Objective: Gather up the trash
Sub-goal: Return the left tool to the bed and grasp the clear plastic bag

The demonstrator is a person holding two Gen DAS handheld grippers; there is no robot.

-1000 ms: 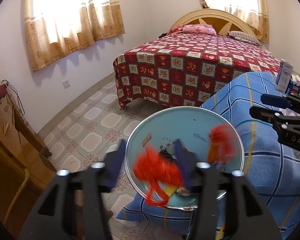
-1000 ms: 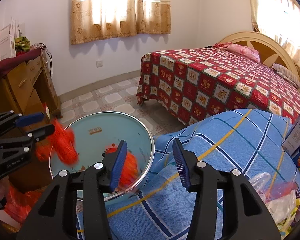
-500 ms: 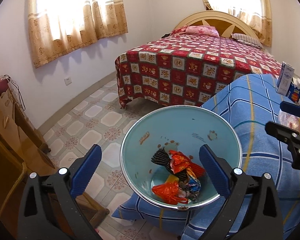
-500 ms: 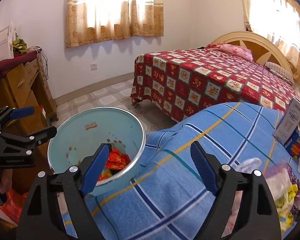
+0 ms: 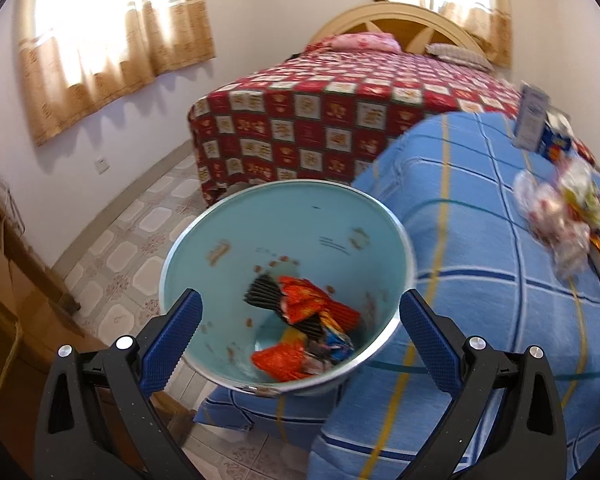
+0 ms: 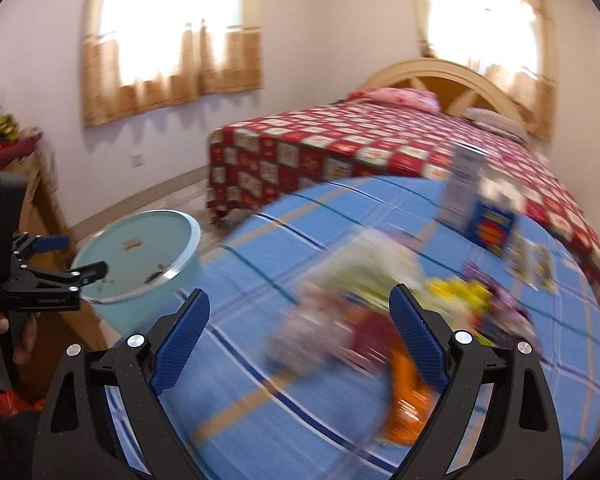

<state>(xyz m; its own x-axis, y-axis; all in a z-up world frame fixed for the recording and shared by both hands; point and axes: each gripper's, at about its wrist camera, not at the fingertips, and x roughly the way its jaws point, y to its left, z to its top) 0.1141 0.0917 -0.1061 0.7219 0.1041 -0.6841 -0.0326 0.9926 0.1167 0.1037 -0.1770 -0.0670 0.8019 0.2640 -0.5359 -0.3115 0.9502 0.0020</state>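
Note:
A light blue bin (image 5: 300,232) stands at the corner of the blue checked bed (image 5: 480,320). Red, orange and black wrappers (image 5: 304,320) lie in its bottom. My left gripper (image 5: 300,336) is open and empty, just above the bin's near rim. My right gripper (image 6: 300,336) is open and empty, over the blue bed, facing a blurred pile of wrappers and plastic bags (image 6: 380,320). The pile also shows in the left wrist view (image 5: 568,220). The bin (image 6: 140,256) and the left gripper (image 6: 68,256) show at the left of the right wrist view.
A white carton (image 6: 462,188) and a blue box (image 6: 494,224) stand on the blue bed behind the pile. A red patterned bed (image 5: 340,120) lies beyond. A wooden cabinet (image 5: 12,280) stands at the left on the tiled floor (image 5: 140,232).
Both grippers dropped red wrappers into the bin and opened wide. The right gripper has since swung right, from the bin to the trash pile. The left gripper stays over the bin.

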